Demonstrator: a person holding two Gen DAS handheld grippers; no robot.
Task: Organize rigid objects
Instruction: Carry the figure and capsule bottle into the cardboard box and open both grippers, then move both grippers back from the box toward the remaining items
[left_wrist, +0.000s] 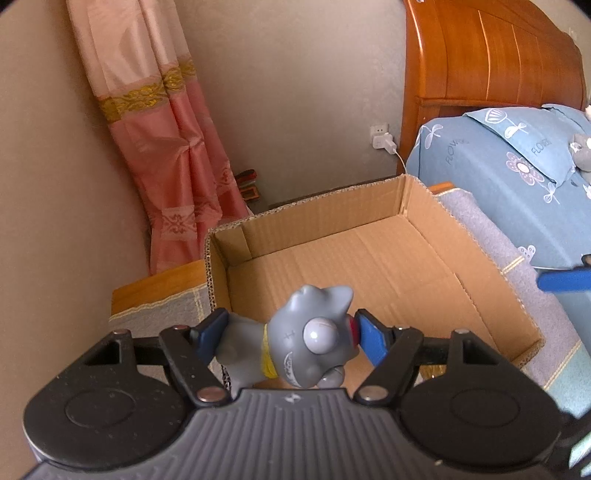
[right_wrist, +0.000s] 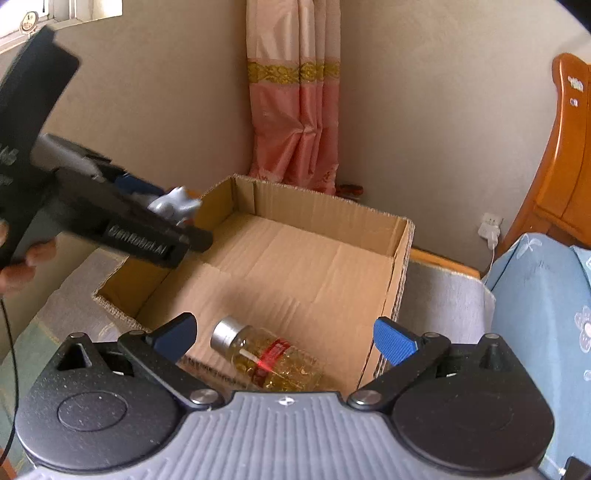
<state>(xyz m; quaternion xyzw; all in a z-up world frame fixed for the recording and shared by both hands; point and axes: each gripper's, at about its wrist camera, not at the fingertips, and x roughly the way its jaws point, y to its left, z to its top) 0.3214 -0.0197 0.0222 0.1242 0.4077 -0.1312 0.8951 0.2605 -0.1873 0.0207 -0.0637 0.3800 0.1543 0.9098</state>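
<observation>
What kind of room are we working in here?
Most likely a bedroom: a wooden headboard behind a blue floral pillow, and a pink curtain in the corner. The cardboard box rests on the bed.

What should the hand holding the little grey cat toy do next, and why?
Probably open the left gripper and let the grey cat figurine drop. Its fingers clamp the toy above the open cardboard box, where a glass jar already lies.

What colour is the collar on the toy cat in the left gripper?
Yellow, on the grey toy cat; clearest in the left wrist view.
</observation>
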